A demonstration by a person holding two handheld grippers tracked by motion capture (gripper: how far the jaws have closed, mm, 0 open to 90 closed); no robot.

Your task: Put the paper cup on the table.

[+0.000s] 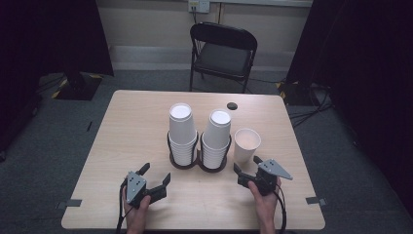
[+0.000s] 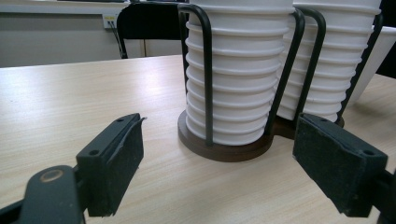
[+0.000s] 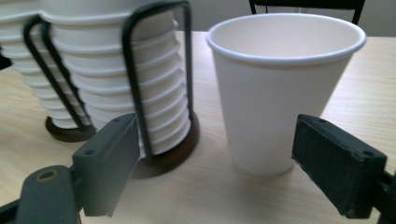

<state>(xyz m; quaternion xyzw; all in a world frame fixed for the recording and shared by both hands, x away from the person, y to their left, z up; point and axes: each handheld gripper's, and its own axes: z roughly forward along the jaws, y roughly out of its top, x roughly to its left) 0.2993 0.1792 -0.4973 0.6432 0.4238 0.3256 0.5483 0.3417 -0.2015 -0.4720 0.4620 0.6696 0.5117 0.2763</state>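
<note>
Near the right tool (image 1: 249, 166), whose jaws stand released, a single white paper cup (image 1: 246, 144) stands upright on the pale wooden surface (image 1: 126, 126), just beyond it. Left tool (image 1: 155, 175), also released, lies farther away.

I'm seeing a single white paper cup (image 1: 247, 144) standing upright, mouth up and empty, on the table just right of the cup holder (image 1: 197, 158). The holder is sitting mid-table, carrying two stacks of upside-down white cups (image 1: 199, 134) inside dark wire loops.
</note>
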